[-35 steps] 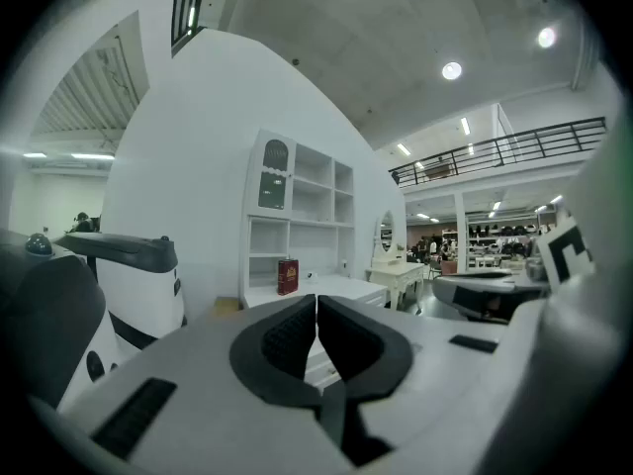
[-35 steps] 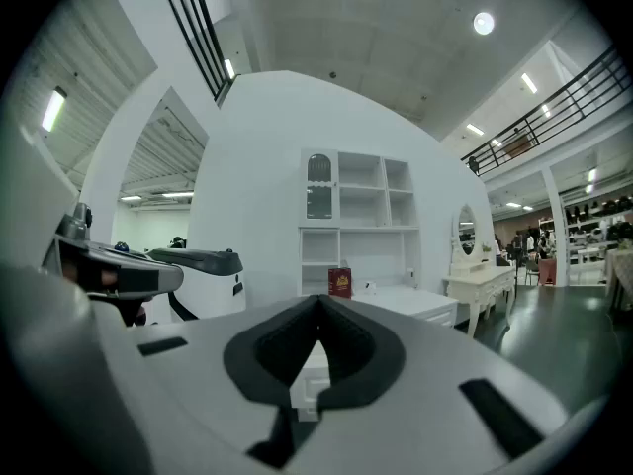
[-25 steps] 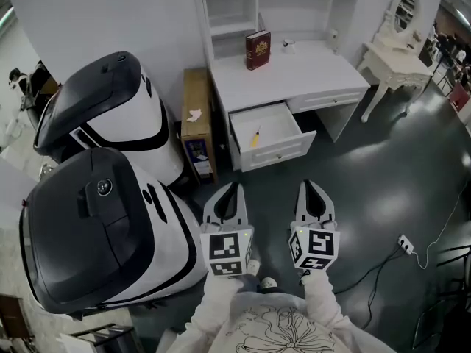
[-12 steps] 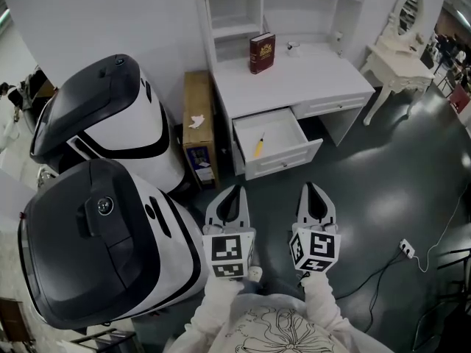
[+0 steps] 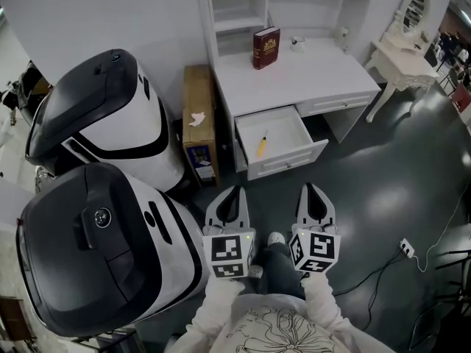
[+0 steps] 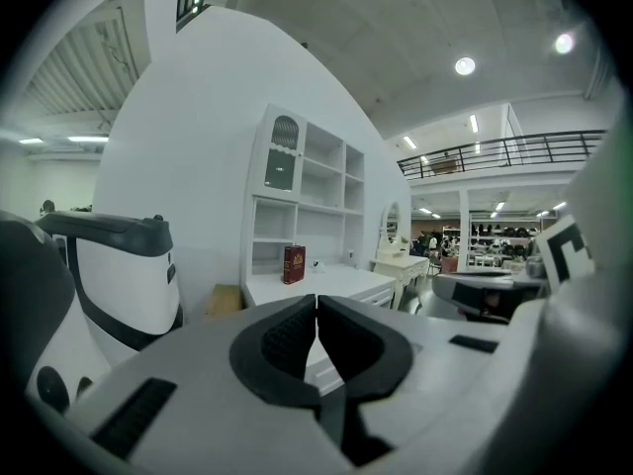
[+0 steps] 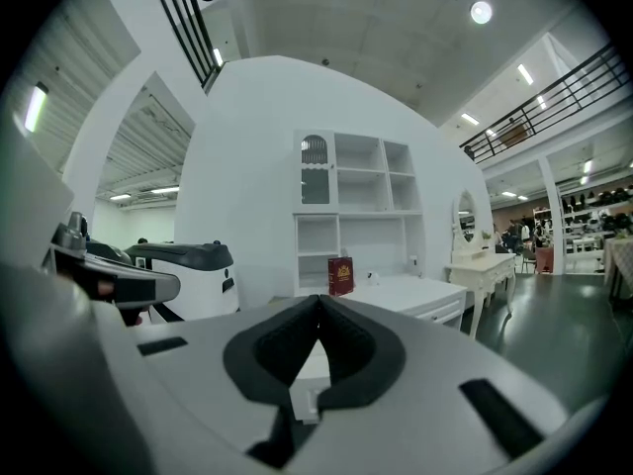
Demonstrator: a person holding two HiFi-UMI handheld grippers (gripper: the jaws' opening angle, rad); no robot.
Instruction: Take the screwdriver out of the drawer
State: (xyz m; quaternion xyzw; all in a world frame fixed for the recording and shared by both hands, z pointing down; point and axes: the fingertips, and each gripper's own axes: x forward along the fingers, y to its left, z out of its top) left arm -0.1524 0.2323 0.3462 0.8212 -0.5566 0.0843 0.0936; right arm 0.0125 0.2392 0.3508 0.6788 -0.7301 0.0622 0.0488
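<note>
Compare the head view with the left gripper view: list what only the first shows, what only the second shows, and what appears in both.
Only the head view shows the yellow screwdriver lying inside the open drawer, and the cable on the floor. Only the left gripper view shows the ceiling lights and the balcony railing. Both show the white desk, the red book standing on it, the black-and-white machine, and the left gripper, shut and empty.
</note>
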